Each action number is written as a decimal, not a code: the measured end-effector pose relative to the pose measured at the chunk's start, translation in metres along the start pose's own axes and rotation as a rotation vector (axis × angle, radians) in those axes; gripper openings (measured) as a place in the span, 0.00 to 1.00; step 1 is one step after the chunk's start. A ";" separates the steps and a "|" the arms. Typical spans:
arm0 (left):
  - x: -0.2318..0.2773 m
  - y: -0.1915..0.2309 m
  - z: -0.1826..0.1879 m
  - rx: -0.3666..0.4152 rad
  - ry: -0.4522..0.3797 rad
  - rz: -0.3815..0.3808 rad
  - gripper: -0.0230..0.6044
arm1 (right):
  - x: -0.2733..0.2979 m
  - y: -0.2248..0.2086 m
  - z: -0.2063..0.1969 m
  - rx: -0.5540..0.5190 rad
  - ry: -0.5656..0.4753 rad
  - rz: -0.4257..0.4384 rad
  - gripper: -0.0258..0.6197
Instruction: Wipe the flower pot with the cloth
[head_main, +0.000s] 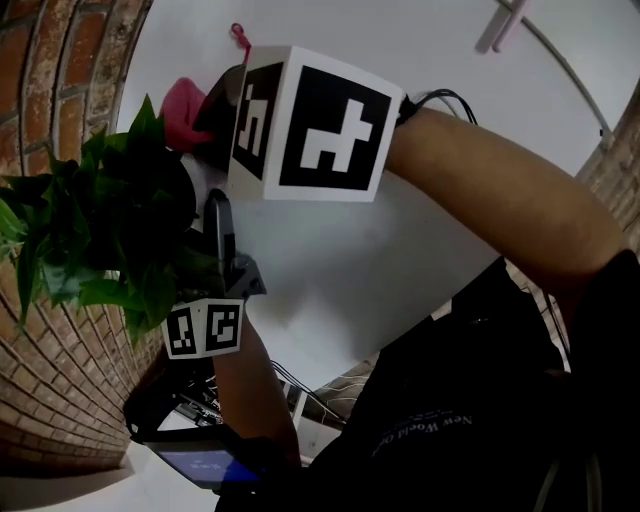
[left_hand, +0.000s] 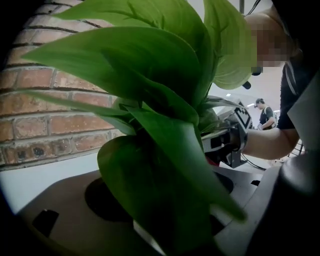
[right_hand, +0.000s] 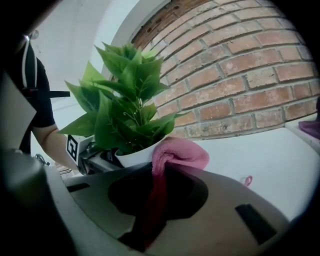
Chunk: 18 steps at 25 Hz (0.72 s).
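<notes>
A leafy green plant (right_hand: 125, 110) stands in a white pot (right_hand: 132, 158) on a white table by a brick wall. My right gripper (right_hand: 167, 162) is shut on a pink cloth (right_hand: 184, 152), and the bunched cloth lies against the pot's rim on its right side. The head view has the cloth (head_main: 183, 108) just beyond the plant (head_main: 100, 220), behind the right gripper's marker cube (head_main: 312, 125). My left gripper (head_main: 222, 250) sits on the plant's near side with its jaws wide. In the left gripper view, leaves (left_hand: 165, 150) fill the gap between them and hide the pot.
The brick wall (right_hand: 240, 80) runs close behind the pot. A small pink loop-shaped item (right_hand: 247, 180) lies on the white table (right_hand: 270, 150) right of the cloth. A purple object (right_hand: 312, 127) shows at the far right edge. Another person stands far off (left_hand: 264, 112).
</notes>
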<state>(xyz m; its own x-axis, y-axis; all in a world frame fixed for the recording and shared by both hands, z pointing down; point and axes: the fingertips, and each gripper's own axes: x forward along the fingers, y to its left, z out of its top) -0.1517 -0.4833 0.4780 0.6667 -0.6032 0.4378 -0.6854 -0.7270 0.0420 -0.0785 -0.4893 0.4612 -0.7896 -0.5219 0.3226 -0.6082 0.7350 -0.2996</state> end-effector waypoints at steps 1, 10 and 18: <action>0.001 0.001 -0.002 -0.003 0.000 0.001 0.63 | 0.001 0.004 -0.004 0.002 0.000 -0.001 0.12; 0.007 -0.008 0.005 -0.033 -0.023 -0.065 0.63 | 0.002 0.054 -0.021 -0.019 0.015 0.112 0.12; -0.012 -0.030 0.008 -0.024 -0.003 -0.149 0.63 | -0.029 0.009 -0.001 0.072 -0.066 -0.047 0.12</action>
<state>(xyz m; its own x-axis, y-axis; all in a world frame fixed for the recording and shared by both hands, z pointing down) -0.1370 -0.4573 0.4643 0.7625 -0.4903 0.4222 -0.5856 -0.8005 0.1279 -0.0613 -0.4671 0.4502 -0.7625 -0.5841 0.2784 -0.6468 0.6776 -0.3501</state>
